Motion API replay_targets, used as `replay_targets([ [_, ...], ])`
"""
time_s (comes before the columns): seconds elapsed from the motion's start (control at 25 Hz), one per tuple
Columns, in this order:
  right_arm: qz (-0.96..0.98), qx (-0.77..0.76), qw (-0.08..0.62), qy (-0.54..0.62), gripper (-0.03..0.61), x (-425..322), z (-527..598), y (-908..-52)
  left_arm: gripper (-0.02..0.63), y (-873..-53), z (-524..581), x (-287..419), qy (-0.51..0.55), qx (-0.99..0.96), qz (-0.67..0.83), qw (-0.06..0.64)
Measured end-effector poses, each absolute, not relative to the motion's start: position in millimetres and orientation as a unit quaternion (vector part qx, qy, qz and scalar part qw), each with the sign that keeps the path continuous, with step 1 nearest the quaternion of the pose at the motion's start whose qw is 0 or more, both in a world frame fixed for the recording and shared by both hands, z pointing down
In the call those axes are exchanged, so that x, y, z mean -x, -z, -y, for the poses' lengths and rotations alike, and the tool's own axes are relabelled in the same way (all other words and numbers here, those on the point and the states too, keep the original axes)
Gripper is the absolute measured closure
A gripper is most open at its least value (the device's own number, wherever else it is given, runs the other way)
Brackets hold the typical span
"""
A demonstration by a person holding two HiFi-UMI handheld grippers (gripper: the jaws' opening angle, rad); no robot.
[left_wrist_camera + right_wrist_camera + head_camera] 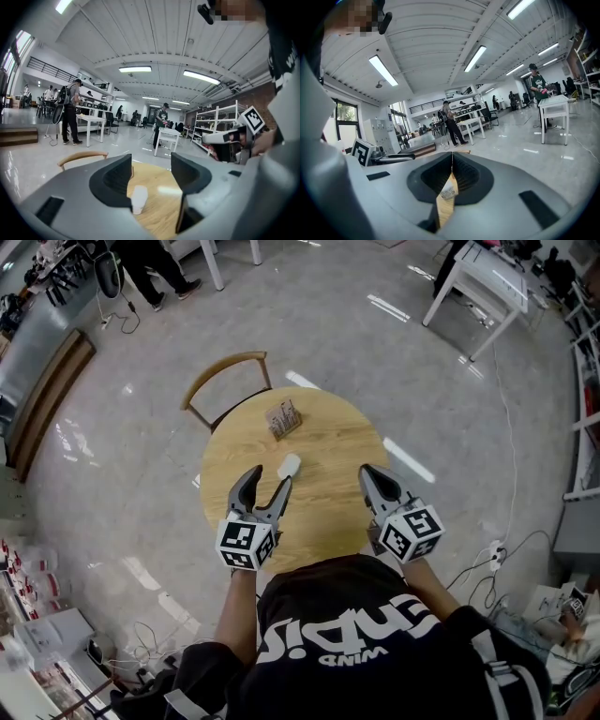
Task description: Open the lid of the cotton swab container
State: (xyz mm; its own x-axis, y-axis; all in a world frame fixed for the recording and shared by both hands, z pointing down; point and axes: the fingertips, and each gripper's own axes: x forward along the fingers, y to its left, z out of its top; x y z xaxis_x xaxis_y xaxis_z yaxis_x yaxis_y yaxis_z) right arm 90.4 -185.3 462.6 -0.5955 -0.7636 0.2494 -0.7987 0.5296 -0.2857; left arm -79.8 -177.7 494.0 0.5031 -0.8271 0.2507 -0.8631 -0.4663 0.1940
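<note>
1. One round table of light wood [328, 442];
2. One wooden chair with a curved back rail [225, 362], at the table's far edge;
3. One small white plastic piece [289, 465], near the table's middle;
4. One small upright brownish container [282, 418], near the table's far edge;
5. Two grey two-jaw grippers over the table's near edge: the left gripper [271, 474] and the right gripper [367, 471];
6. Two marker cubes, one on each gripper: the left cube [247, 545] and the right cube [412, 532];
7. Two white tables on the floor beyond: a corner white table [487, 277] and a far white table [214, 263], of which only legs show.
</note>
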Motion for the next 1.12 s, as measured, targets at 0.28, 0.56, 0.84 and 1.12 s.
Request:
replay_targets([
  [0.28,0.872,-0.449,0.048,-0.188,0.575,-89.7,185.1,-465.0,0.362,-527.0,184.0,72.9,-0.088,-0.854,0.491,0.147],
  [0.56,0.869,-0.455,0.054,-0.188,0.575,-92.7,185.5,-466.3,0.362,-557.6,191.9,67.4,-0.109,-0.857,0.481,0.150],
  [0.84,0.864,-0.464,0.058,-0.188,0.577,-97.0,184.2,-469.0,0.362,-597.0,200.7,64.8,-0.141,-0.853,0.475,0.162],
  [1.12,0.859,-0.472,0.067,-0.188,0.575,-101.0,184.5,-470.6,0.362,-631.8,210.9,64.5,-0.162,-0.847,0.472,0.182],
])
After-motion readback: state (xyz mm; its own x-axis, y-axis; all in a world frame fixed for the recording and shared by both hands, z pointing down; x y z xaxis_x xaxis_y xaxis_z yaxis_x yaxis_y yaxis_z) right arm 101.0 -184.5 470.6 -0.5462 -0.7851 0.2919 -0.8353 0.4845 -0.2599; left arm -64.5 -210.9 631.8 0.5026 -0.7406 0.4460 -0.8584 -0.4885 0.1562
